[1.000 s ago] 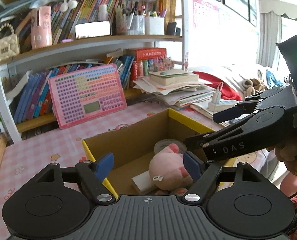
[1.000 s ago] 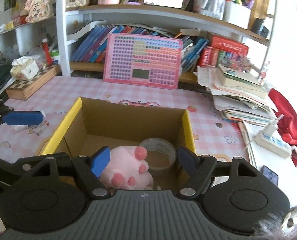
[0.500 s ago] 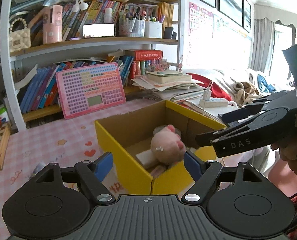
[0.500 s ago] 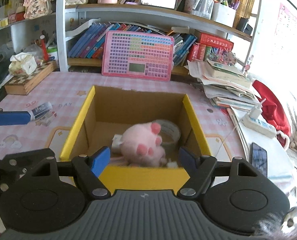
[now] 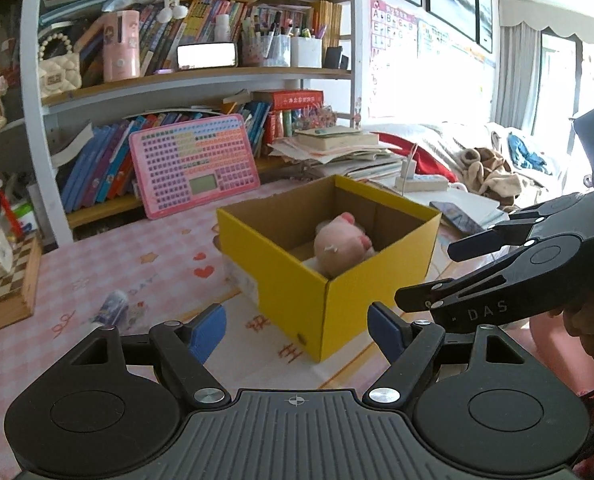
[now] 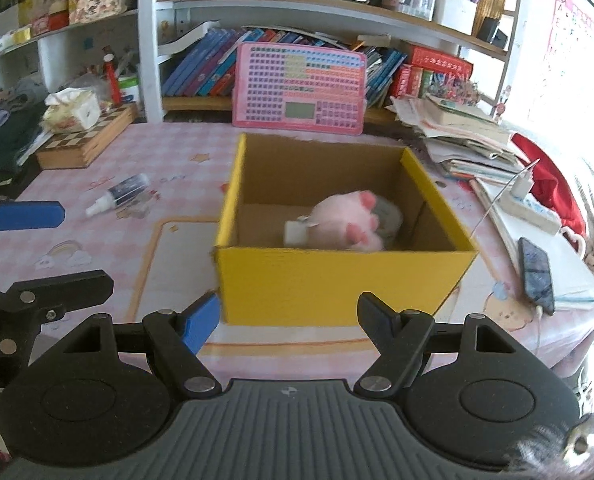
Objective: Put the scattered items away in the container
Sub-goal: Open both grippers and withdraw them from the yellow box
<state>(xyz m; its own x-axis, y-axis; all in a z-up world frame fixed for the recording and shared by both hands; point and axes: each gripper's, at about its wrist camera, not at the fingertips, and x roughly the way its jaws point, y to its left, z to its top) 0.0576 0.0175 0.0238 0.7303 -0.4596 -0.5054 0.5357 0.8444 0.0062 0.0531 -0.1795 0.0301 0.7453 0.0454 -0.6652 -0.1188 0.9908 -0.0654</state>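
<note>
1. Your left claw [image 5: 297, 330] is open with nothing in it; your right claw [image 6: 289, 322] is open and holds nothing too; both hang in front of the yellow cardboard box [image 6: 337, 280] on the pink checked tabletop [image 6: 97, 240].
2. The soft pink plush toy [image 6: 349, 220] is already in the box, with a roll of clear tape [image 6: 389, 216] behind it and a small white block [image 6: 295, 234] beside it.
3. One thing is not tidy yet; the small clear plastic bottle with a white pointed cap [image 6: 119, 194] lies on the tabletop, to the left of the box and well apart from it.
4. The bottle looks light and hard; its smooth round side may slip or roll, so squeeze gently but firmly.
5. It lies flat on its side; in the right view its long axis runs from lower left to upper right, with the white cap pointing to the lower left, away from the box.
6. Take hold across the middle of its body, one pad on each side; the thin cap end is a poor place to grab.
7. Your left claw looks like the nearer one for this.
</note>
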